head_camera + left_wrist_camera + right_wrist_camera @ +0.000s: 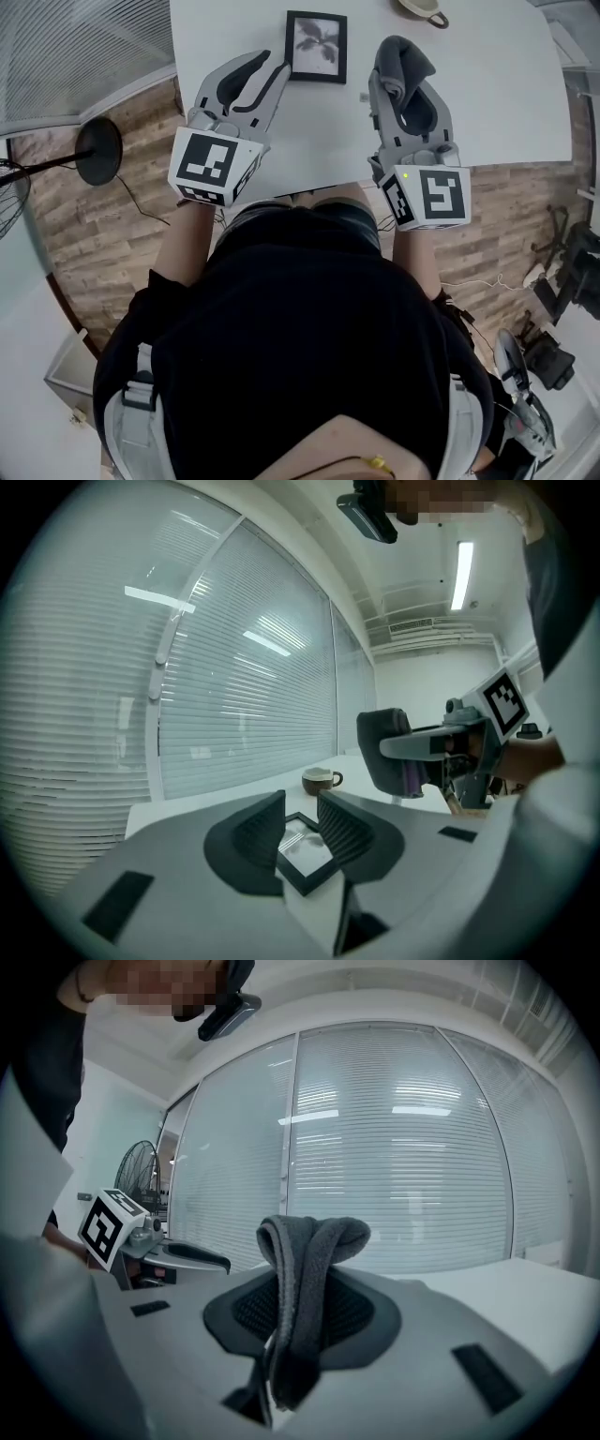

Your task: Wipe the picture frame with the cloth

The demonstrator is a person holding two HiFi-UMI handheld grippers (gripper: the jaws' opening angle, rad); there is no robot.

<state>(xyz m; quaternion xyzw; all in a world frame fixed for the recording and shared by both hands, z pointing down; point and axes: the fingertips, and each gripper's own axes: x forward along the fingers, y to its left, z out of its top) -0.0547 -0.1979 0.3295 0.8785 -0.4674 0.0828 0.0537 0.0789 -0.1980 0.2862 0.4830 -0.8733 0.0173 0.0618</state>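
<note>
While the picture frame lies flat on the worktop, the cloth is clamped in the right gripper beside it for wiping; the left gripper is held parted at its left edge, likely to steady it.

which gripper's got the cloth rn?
The right gripper: its jaws are shut on the folded dark grey cloth. The left gripper has its jaws apart, gripping nothing, with the black picture frame seen through the gap.
</note>
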